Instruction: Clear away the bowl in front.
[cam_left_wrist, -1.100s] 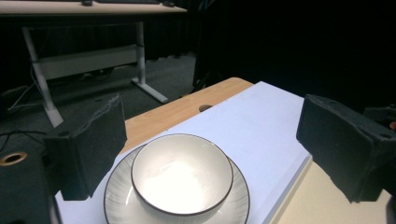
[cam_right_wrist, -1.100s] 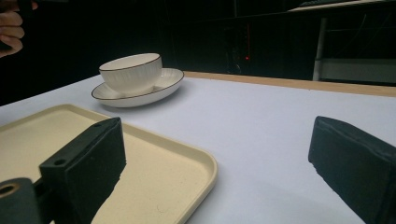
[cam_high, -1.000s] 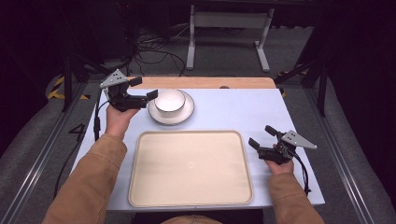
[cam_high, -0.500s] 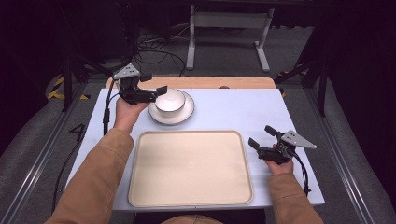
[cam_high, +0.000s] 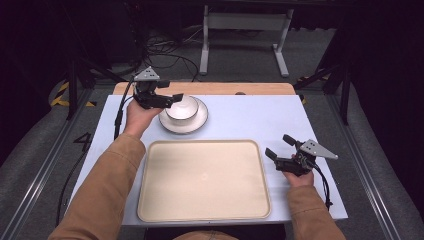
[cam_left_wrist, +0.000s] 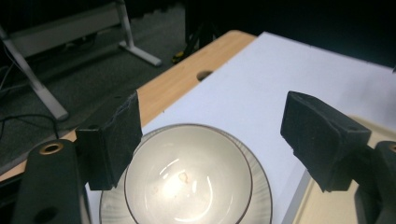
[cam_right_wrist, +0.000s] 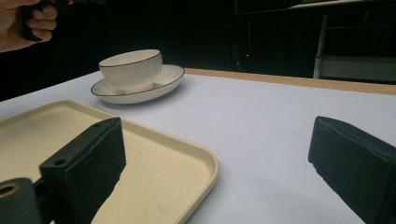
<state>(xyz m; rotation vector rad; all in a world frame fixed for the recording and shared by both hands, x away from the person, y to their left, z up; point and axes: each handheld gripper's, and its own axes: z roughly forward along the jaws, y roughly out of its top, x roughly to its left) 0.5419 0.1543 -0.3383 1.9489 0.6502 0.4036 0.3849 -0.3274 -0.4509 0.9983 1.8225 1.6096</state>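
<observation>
A white bowl (cam_high: 182, 106) with a dark rim sits in a matching white plate (cam_high: 172, 125) at the back of the table. My left gripper (cam_high: 172, 96) hovers open just above the bowl's left rim; in the left gripper view the bowl (cam_left_wrist: 187, 179) lies below and between the spread jaws of the left gripper (cam_left_wrist: 212, 135). A cream tray (cam_high: 202, 180) lies empty at the front middle. My right gripper (cam_high: 278, 146) rests open beside the tray's right edge. In the right gripper view the bowl (cam_right_wrist: 132, 68), plate (cam_right_wrist: 154, 88) and tray (cam_right_wrist: 154, 177) lie ahead of the right gripper (cam_right_wrist: 219, 158).
The white tabletop (cam_high: 260, 117) ends in a wooden strip (cam_high: 225, 88) at the back. Beyond it stand a metal stand's legs (cam_high: 242, 40) and cables (cam_high: 160, 55) on the floor. A cable (cam_high: 120, 112) trails from the left gripper.
My left gripper has moved right and forward from the table's back left corner to just over the bowl's rim. The right gripper has stayed where it was.
</observation>
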